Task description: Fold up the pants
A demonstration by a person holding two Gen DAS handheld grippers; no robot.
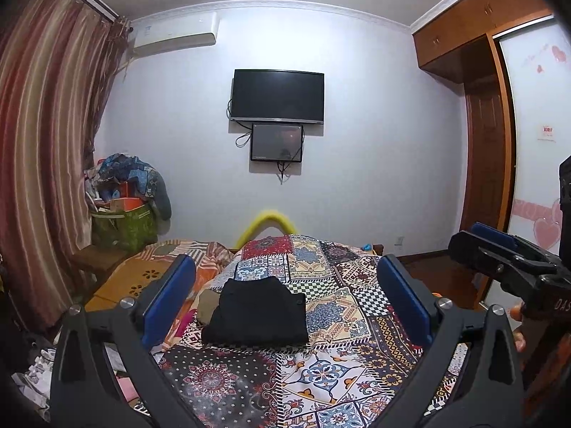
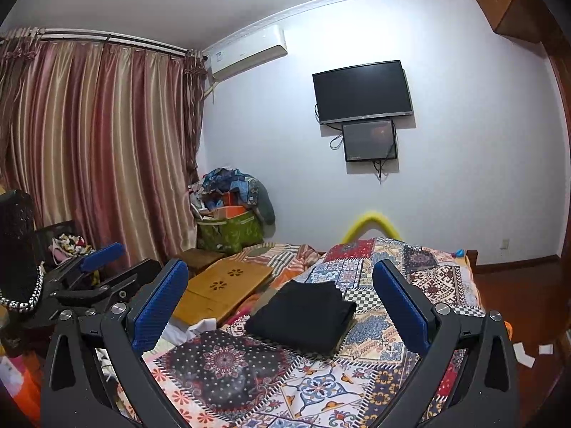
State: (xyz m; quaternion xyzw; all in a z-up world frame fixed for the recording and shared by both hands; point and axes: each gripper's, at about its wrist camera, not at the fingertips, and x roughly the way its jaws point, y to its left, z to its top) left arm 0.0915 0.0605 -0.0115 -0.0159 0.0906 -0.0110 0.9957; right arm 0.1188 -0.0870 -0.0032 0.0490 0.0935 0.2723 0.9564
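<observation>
My left gripper (image 1: pixel 285 296) is spread wide, blue pads far apart, nothing between them. It hangs above the near part of the bed, clear of the cloth. My right gripper (image 2: pixel 282 299) is likewise wide and empty, held over the near right part of the bed. In the left wrist view the right gripper shows at the far right edge, level with mine and apart from it; in the right wrist view the left gripper shows at the left edge.

Black pants (image 1: pixel 258 312) lie folded into a compact, roughly square bundle on the patchwork bedspread (image 1: pixel 321 367), in the middle of the bed, just beyond both grippers. Neither gripper touches them. The bundle lies flat, layered edges visible on its right side in the right wrist view (image 2: pixel 303 315).

Left of the pants, on the bed, lies a wooden lap tray (image 2: pixel 221 290) with flower cut-outs. Beyond it, a green bag (image 2: pixel 232 232) heaped with clutter stands in the far left corner beside the striped curtain (image 2: pixel 92 142). On the far wall hang a dark television (image 1: pixel 277 95) with a smaller screen (image 1: pixel 276 142) just below, and an air conditioner (image 1: pixel 175 35) up left. A wooden wardrobe (image 1: pixel 481 25) fills the right.
</observation>
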